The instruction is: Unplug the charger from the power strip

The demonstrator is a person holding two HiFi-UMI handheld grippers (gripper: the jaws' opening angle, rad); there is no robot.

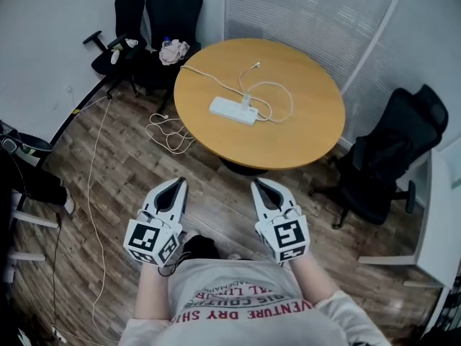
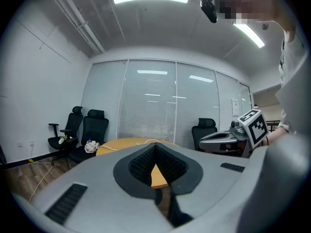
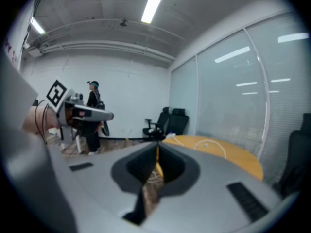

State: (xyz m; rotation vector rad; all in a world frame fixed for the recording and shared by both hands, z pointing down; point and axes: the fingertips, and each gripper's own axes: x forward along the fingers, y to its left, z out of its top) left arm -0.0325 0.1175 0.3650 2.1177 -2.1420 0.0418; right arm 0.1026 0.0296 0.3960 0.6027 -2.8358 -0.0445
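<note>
Both grippers are held out low in front of the person, over the wooden floor (image 1: 122, 186) and well short of the round table (image 1: 302, 139). Left gripper (image 1: 177, 184): jaws pressed together, nothing between them, and its own view confirms it. Right gripper (image 1: 258, 184): same story, jaws closed tip to tip and empty. The 2 sit side by side, apart from each other, both pointing toward the table. On the tabletop lies the white power strip (image 1: 233, 111), near the middle, with the charger (image 1: 245, 99) plugged in at its far side and a white cable (image 1: 281, 99) looping off across the wood. Another white lead (image 1: 209, 79) runs over the table's left edge to a tangle of cord (image 1: 167, 132) on the floor. 2 black chairs (image 1: 169, 16) stand by the wall beyond the table, and a third chair (image 1: 389, 157) waits at the right
</note>
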